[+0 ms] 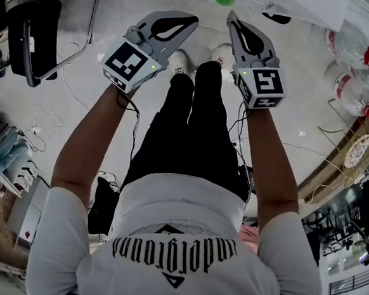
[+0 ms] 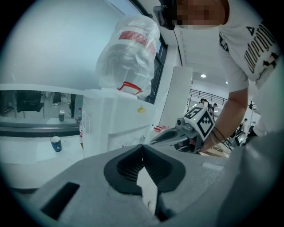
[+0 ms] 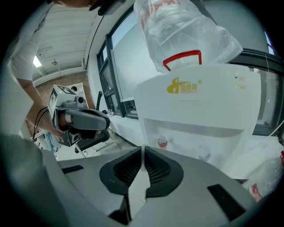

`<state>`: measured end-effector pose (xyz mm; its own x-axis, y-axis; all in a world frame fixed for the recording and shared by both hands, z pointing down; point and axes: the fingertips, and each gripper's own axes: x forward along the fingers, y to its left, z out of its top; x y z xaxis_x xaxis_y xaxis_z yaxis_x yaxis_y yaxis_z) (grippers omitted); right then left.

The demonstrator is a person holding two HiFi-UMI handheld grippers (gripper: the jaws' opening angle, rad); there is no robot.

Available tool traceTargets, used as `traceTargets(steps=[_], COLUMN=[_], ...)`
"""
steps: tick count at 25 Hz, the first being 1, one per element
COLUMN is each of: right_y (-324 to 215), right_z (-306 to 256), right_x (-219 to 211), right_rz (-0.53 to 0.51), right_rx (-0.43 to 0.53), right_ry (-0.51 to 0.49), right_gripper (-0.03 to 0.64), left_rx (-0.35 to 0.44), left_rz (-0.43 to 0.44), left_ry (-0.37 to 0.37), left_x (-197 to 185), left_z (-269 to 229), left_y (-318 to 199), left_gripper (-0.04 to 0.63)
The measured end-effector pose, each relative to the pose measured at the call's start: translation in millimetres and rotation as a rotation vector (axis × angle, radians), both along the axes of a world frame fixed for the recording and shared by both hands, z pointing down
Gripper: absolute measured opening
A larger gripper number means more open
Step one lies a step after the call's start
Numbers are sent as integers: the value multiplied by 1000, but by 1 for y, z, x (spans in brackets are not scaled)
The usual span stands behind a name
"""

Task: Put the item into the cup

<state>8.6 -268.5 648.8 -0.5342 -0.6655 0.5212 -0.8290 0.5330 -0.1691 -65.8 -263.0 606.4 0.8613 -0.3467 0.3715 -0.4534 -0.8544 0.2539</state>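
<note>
Both grippers are held out in front of the person, above the floor and their black trousers. My left gripper (image 1: 193, 21) is shut, its jaws meeting at the tips with nothing between them (image 2: 142, 145). The right gripper (image 1: 231, 17) is also shut and empty (image 3: 142, 147). Each shows in the other's view: the right gripper (image 2: 153, 141) and the left gripper (image 3: 106, 120). A small blue cup (image 2: 56, 143) stands on a white counter far to the left in the left gripper view. No item to pick up shows near either gripper.
A white water dispenser (image 2: 116, 124) (image 3: 199, 111) with a plastic-wrapped bottle (image 2: 129, 53) on top stands ahead. A black chair (image 1: 32, 36) is at the left. Wrapped water bottles (image 1: 356, 69) lie at the right. Cables run across the floor.
</note>
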Motion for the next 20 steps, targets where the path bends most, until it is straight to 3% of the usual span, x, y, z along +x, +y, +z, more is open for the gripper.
traceTargets(steps=[6, 20], right_y=[-15, -44], right_z=[38, 97], right_x=[3, 3], right_rz=[14, 6], right_rx=[-22, -40], right_ry=[4, 38], right_gripper=[18, 18], left_rx=[27, -9], left_rz=[-28, -74], left_ry=[-25, -42], left_x=[7, 17], left_z=[30, 91], left_y=[-13, -32], left_gripper=[15, 15])
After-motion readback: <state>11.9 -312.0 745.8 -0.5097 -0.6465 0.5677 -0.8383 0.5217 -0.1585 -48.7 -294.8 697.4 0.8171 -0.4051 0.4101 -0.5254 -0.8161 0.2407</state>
